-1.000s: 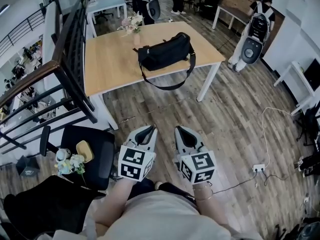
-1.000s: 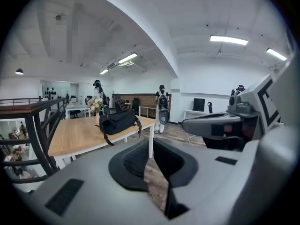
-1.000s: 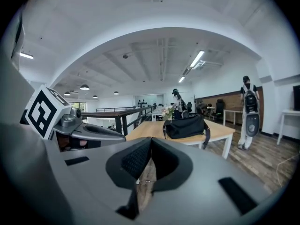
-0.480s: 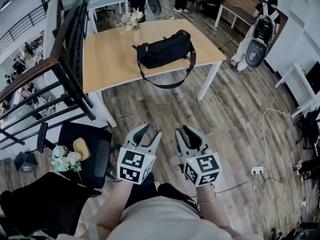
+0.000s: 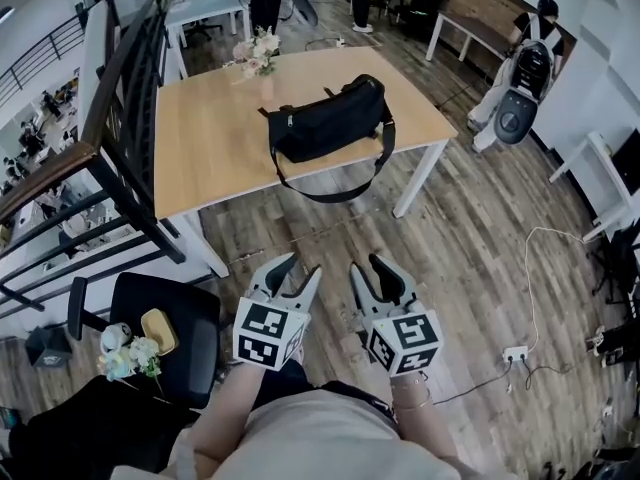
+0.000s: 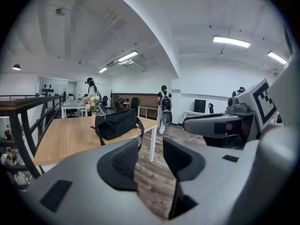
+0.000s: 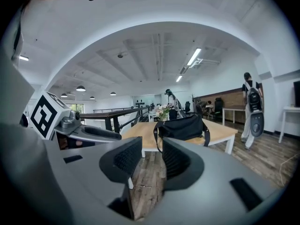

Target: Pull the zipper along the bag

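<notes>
A black bag (image 5: 328,121) lies on the wooden table (image 5: 210,138), its strap (image 5: 335,190) hanging over the near edge. The same bag (image 6: 117,123) shows far ahead in the left gripper view and, as the bag (image 7: 183,126), in the right gripper view. Both grippers are held side by side over the floor, well short of the table. My left gripper (image 5: 296,272) has its jaws opening, nothing between them. My right gripper (image 5: 370,270) is likewise opening and empty. The zipper is too small to make out.
A vase of flowers (image 5: 256,53) stands at the table's far edge. A dark railing (image 5: 120,118) runs along the left. A black chair (image 5: 165,318) with small items sits at lower left. A person with a backpack (image 5: 520,63) stands at right. Cables and a power strip (image 5: 515,340) lie on the floor.
Both grippers' jaws have gone from shut to open. The view has shifted forward a little, so the table and bag sit lower in the frame.
</notes>
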Available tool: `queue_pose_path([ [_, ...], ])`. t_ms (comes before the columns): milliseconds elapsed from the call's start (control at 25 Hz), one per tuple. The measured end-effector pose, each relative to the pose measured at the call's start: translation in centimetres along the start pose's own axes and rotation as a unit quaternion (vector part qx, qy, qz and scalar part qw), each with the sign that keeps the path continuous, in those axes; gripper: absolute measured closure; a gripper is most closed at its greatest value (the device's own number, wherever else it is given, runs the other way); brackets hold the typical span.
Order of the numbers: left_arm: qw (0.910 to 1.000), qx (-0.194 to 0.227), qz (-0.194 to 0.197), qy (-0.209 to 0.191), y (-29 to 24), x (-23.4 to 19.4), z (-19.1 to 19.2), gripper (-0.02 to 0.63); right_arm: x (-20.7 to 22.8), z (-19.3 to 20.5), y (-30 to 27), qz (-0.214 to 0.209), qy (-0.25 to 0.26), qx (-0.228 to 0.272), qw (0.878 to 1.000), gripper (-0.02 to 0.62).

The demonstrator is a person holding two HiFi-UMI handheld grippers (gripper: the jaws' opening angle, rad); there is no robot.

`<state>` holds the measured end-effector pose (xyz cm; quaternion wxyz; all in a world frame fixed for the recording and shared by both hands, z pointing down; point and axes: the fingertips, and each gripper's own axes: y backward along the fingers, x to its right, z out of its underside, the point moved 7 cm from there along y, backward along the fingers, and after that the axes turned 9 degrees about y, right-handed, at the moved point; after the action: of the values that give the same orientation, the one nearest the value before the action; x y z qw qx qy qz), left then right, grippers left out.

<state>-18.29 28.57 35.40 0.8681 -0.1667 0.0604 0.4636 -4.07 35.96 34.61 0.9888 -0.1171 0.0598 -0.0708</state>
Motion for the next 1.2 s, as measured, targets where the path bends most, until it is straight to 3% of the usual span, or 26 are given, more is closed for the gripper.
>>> queue_pose_path([
  [440,0.9998,0.013,0.008,-0.013,-9.3,-10.6,-7.6,0.437,4.2,-3.8,-14.2,0.012,-0.004,0.0,1.0,0.468],
  [800,0.9997,-0.014,0.014,0.012,-12.7,-15.2,-7.4,0.439,5.3,-3.2,-18.7,0.019,-0.024,-0.029,0.999,0.468],
  [1200,0.9992,-0.002,-0.023,0.031,-18.5,-19.4,-9.5,0.437,9.1,-4.6,-27.9,-0.037,-0.002,-0.02,0.999,0.476],
])
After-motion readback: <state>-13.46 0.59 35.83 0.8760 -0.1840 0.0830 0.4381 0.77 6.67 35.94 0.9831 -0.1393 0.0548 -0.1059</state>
